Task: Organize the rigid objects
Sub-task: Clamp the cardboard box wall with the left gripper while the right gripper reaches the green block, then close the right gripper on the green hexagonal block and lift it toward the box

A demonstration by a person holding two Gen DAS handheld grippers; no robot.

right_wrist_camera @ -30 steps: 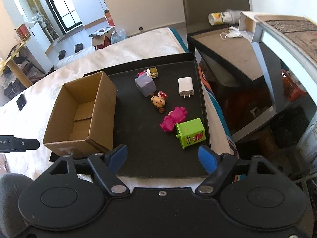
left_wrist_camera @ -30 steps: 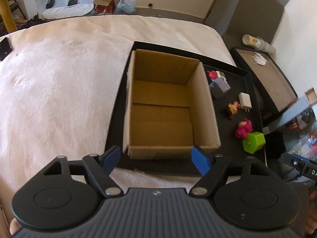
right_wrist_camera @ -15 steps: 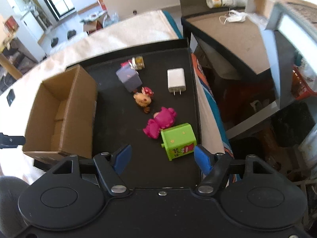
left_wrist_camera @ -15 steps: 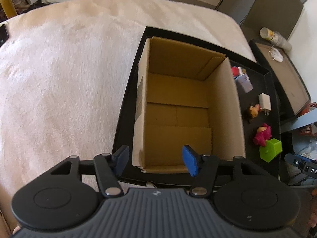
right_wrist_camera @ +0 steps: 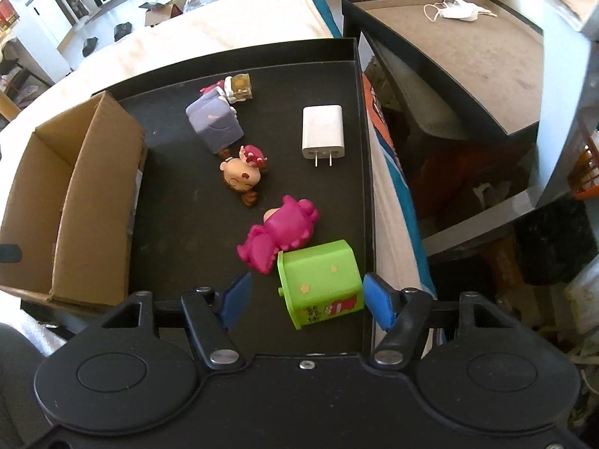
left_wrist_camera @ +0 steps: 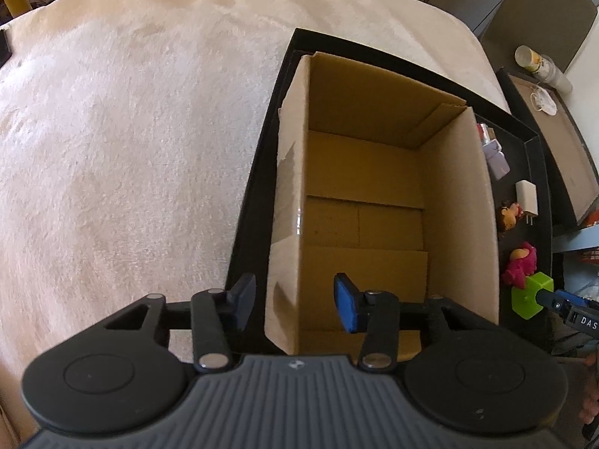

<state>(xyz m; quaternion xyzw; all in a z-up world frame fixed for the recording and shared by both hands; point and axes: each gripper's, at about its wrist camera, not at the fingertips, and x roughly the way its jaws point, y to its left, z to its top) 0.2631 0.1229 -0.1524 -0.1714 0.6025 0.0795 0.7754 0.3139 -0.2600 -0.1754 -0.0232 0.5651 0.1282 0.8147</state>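
The left gripper [left_wrist_camera: 295,301] is pointed steeply downward, and its blue-padded jaws are being closed with a gap left between them. The right gripper [right_wrist_camera: 307,297] is likewise angled steeply down, its jaws being closed, still apart.

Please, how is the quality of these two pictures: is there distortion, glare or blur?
Left wrist view: strong fisheye bending of the black tray; small glare on the cardboard box tape; sharp. Right wrist view: bright window glare top left, edges curved; green box clear.

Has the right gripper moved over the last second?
Yes. The right gripper has come down toward the black tray, closing around the green box.
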